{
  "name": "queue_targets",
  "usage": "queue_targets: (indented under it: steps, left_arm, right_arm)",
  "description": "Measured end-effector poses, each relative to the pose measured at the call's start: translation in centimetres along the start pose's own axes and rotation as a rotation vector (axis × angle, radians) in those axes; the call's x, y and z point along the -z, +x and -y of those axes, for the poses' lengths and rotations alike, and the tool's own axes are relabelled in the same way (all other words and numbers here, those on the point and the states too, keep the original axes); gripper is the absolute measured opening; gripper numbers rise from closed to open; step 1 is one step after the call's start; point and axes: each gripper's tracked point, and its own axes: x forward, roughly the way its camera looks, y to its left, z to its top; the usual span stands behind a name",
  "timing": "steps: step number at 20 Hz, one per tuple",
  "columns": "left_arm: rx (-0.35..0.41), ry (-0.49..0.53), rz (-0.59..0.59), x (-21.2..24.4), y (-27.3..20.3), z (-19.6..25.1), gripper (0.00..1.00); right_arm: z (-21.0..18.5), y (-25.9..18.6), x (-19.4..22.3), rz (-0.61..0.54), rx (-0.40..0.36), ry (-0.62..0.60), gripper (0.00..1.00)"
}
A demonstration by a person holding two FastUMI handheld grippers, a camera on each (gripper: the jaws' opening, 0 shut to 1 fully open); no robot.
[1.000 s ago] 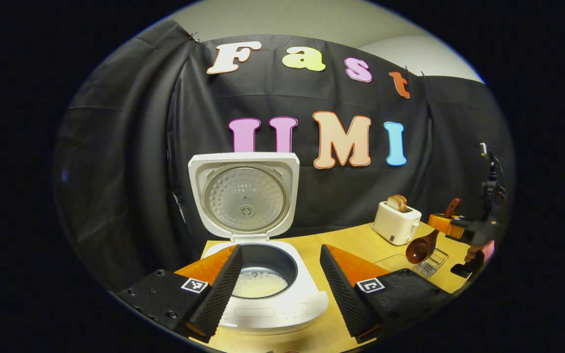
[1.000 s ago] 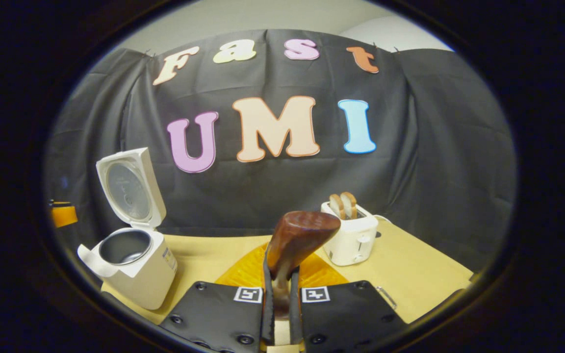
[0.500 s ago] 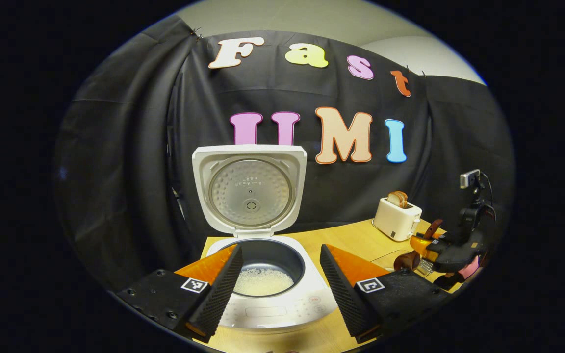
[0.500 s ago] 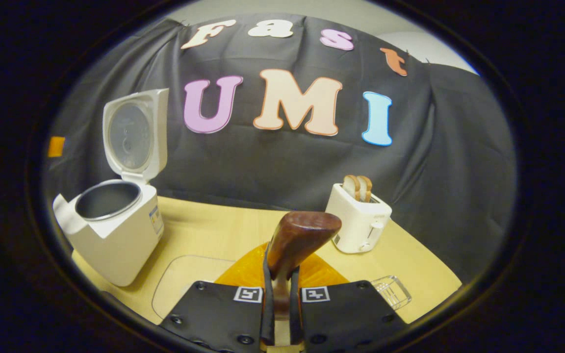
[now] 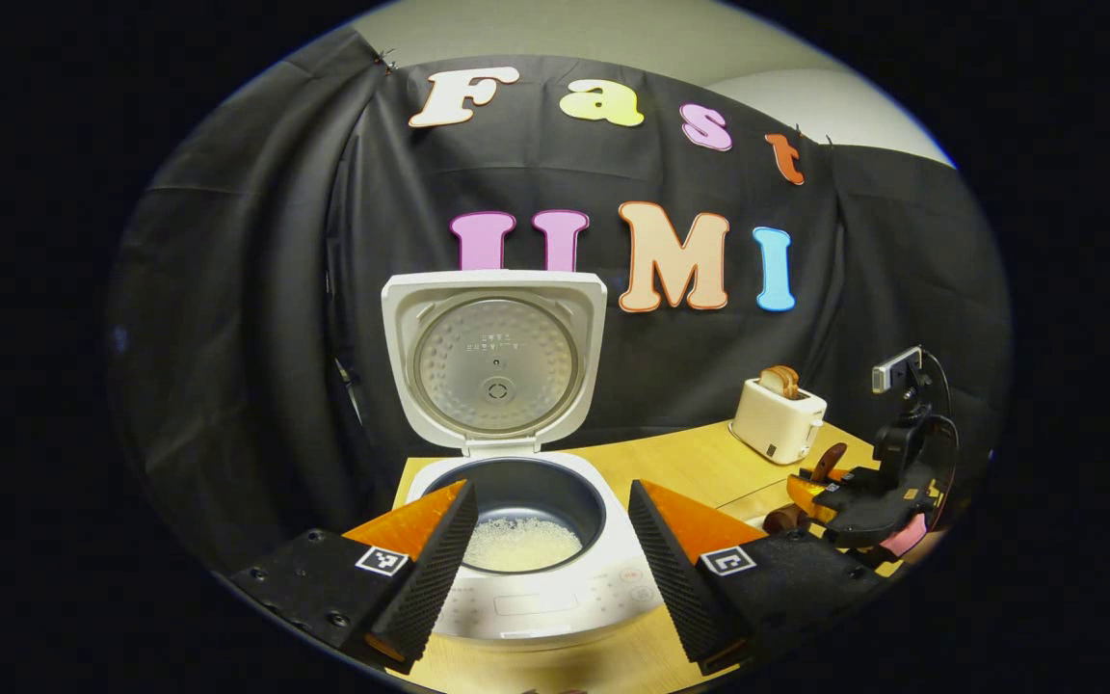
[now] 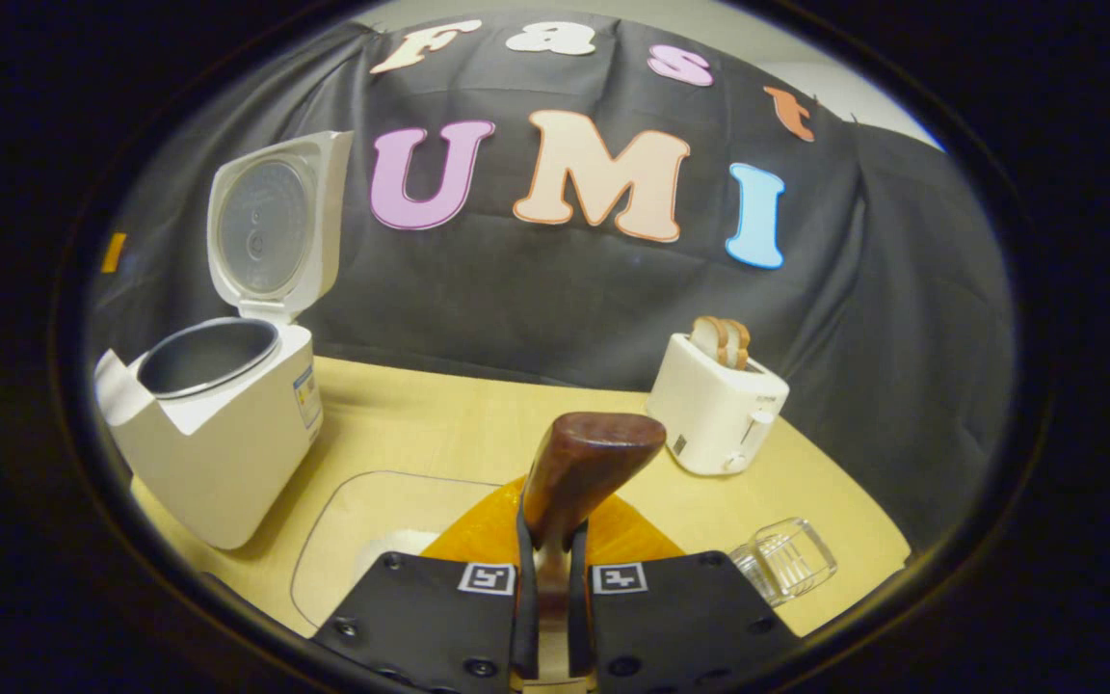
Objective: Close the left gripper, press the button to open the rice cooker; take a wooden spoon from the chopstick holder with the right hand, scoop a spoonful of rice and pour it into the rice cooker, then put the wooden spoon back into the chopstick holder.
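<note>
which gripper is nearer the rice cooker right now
Left. The left gripper hovers open right over the rice cooker, while the right gripper, holding the wooden spoon, is off toward the toaster.

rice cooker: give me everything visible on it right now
The rice cooker is a white, plastic-looking box on the wooden table, at its left end before the black cloth. Its hinged lid stands fully open and upright, showing a dimpled metal inner plate. The dark inner pot holds a shallow layer of white rice. A flat control panel faces front. Neither claw touches it.
</note>
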Motion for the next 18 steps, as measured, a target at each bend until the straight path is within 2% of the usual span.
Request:
queue_targets:
  steps: [1, 7, 13, 18]
  left_arm:
    - [0.002, -0.001, 0.002, 0.0, 0.0, 0.0, 0.94]
    - [0.017, -0.007, 0.0, 0.1, 0.0, 0.3, 0.94]
    - [0.025, -0.007, 0.005, -0.1, -0.1, 0.6, 0.94]
    - [0.029, 0.009, 0.006, -0.1, -0.2, 0.5, 0.94]
  right_arm:
    - [-0.2, -0.1, 0.1, -0.01, -0.007, 0.025, 0.14]
    - [-0.7, 0.1, 0.6, -0.068, -0.037, 0.219, 0.16]
    - [0.5, 0.3, 1.7, -0.131, -0.058, 0.501, 0.15]
    - [1.5, -0.1, 2.0, -0.119, -0.049, 0.644, 0.16]
